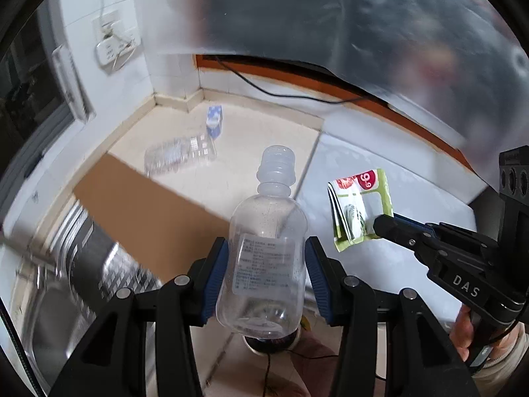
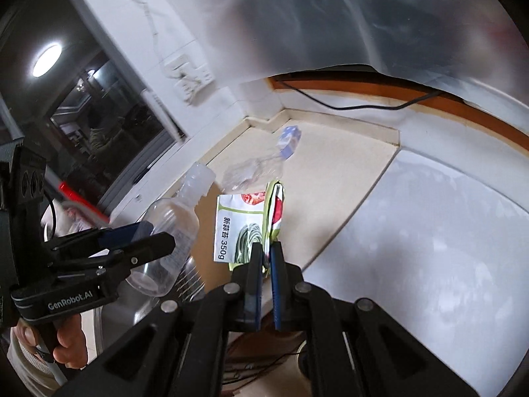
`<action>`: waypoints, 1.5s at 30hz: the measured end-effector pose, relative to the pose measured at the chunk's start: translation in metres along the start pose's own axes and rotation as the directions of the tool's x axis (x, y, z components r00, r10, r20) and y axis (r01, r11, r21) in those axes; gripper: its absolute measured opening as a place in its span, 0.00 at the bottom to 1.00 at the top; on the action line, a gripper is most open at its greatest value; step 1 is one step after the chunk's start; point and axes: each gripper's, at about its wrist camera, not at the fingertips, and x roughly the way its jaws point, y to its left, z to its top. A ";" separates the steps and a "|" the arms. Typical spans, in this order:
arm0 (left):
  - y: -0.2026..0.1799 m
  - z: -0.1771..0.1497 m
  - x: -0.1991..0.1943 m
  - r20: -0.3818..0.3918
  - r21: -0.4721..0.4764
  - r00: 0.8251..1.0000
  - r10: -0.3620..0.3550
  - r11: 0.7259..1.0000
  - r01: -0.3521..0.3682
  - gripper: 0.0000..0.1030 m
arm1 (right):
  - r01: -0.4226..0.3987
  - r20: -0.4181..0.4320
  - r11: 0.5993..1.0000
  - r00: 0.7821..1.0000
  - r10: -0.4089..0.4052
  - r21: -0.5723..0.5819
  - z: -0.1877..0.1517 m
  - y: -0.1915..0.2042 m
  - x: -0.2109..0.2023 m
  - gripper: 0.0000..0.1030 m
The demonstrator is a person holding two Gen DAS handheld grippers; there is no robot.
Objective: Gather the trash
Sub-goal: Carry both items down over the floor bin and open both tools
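Observation:
My left gripper (image 1: 266,248) is shut on a small clear plastic bottle (image 1: 264,251) with no cap, its neck pointing away from me; the same left gripper (image 2: 155,236) and bottle (image 2: 172,228) show at the left of the right wrist view. My right gripper (image 2: 266,248) is shut on a green and white food wrapper (image 2: 244,228), which stands up between the pads. In the left wrist view the right gripper (image 1: 380,226) pinches that wrapper (image 1: 360,208) by its lower corner. A crushed clear bottle (image 1: 178,155) and a blue and white carton (image 1: 214,120) lie on the beige counter near the corner.
A translucent plastic bag (image 1: 363,33) hangs across the top of both views. A brown board (image 1: 142,208) lies on the counter (image 1: 258,132), with a steel sink (image 1: 56,314) at lower left. A black cable (image 1: 281,94) runs along the back wall. A dark window (image 2: 92,132) is at left.

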 end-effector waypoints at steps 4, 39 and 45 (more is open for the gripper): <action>0.001 -0.056 -0.027 -0.001 -0.015 1.000 -0.028 0.999 0.028 0.45 | -0.001 -0.026 1.000 1.000 0.000 -0.011 -0.040 0.018 -0.014 0.04; 0.028 -0.408 0.416 -0.288 -0.315 0.957 0.031 0.941 -0.125 0.51 | 0.110 -0.525 0.976 0.829 -0.194 -0.186 -0.388 -0.169 0.336 0.08; 0.051 -0.431 0.459 -0.353 -0.341 0.935 0.021 0.928 -0.149 0.60 | 0.099 -0.555 0.970 0.805 -0.210 -0.223 -0.403 -0.191 0.377 0.23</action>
